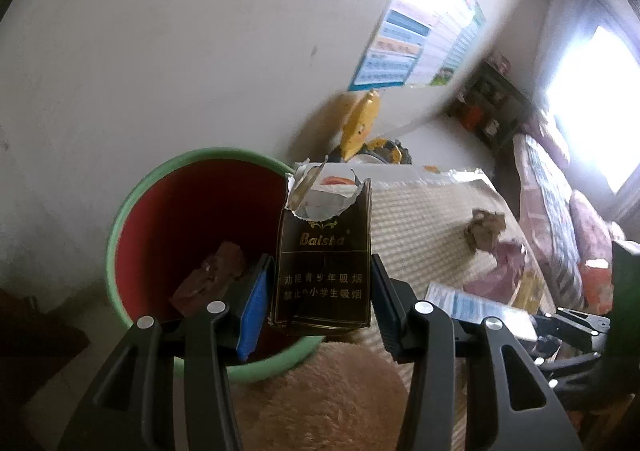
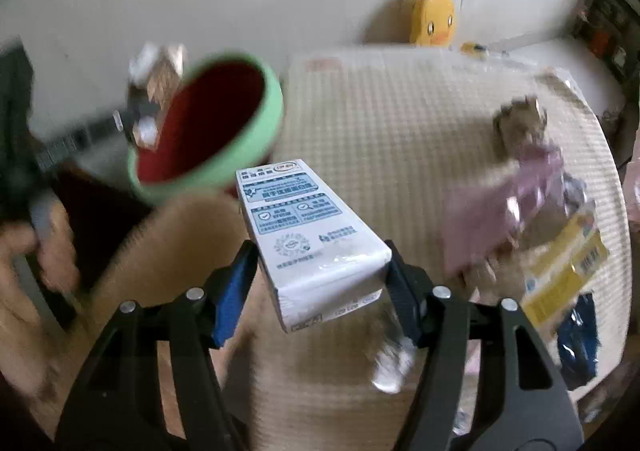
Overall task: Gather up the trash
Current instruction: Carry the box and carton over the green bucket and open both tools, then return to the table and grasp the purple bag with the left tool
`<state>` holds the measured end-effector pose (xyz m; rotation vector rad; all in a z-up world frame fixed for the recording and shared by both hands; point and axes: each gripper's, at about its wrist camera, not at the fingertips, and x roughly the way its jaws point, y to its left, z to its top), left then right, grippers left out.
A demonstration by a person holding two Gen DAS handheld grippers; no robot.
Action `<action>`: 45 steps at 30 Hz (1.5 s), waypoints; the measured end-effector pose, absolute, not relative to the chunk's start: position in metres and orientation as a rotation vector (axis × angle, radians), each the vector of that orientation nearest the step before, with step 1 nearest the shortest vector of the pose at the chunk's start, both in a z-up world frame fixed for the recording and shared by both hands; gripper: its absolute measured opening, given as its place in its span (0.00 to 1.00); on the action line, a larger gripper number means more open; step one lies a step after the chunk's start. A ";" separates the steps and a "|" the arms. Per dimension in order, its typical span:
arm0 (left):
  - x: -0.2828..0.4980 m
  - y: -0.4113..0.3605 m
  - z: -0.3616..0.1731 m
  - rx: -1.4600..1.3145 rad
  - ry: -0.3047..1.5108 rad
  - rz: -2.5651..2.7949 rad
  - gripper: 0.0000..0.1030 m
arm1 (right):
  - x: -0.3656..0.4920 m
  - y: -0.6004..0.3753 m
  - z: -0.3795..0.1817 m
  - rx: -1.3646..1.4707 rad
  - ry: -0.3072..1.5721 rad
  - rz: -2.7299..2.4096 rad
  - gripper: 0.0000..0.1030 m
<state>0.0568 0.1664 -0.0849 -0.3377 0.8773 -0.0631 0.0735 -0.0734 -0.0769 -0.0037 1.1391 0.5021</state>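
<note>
A round bin, green outside and red inside (image 1: 120,219), stands by the table's left edge with a brown wrapper (image 1: 212,279) at its bottom. My left gripper (image 1: 320,263) is shut on a torn dark brown cigarette pack (image 1: 324,235), holding it upright above the bin's near right rim. In the right wrist view the bin (image 2: 264,119) is blurred at upper left. My right gripper (image 2: 320,251) is shut on a white and blue milk carton (image 2: 312,243), tilted above the beige table mat (image 2: 400,123).
On the mat's right side lie a crumpled brown paper (image 2: 520,119), a pink wrapper (image 2: 500,211), a yellow packet (image 2: 564,271) and a dark blue wrapper (image 2: 580,335). A yellow duck toy (image 2: 434,21) stands by the wall. A fluffy beige sleeve (image 2: 172,243) lies near the bin.
</note>
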 end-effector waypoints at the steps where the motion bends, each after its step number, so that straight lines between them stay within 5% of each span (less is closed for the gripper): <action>1: 0.058 0.173 -0.084 -0.353 0.872 -0.057 0.44 | 0.078 -0.069 -0.073 0.009 1.126 0.506 0.59; 16: 0.079 0.208 -0.142 -0.225 1.056 0.086 0.45 | 0.130 0.024 -0.097 0.165 1.162 0.599 0.60; 19: 0.080 0.203 -0.142 -0.212 1.049 0.094 0.62 | 0.127 0.018 -0.096 0.204 1.163 0.591 0.71; 21: 0.080 0.201 -0.140 -0.208 1.034 0.096 0.63 | 0.125 0.012 -0.095 0.209 1.154 0.575 0.72; 31: 0.077 0.181 -0.110 -0.147 0.971 0.068 0.66 | 0.075 -0.060 -0.068 0.206 1.035 0.423 0.74; 45: 0.068 0.034 -0.081 -0.026 0.935 -0.286 0.65 | 0.005 -0.240 -0.080 0.307 0.944 -0.019 0.76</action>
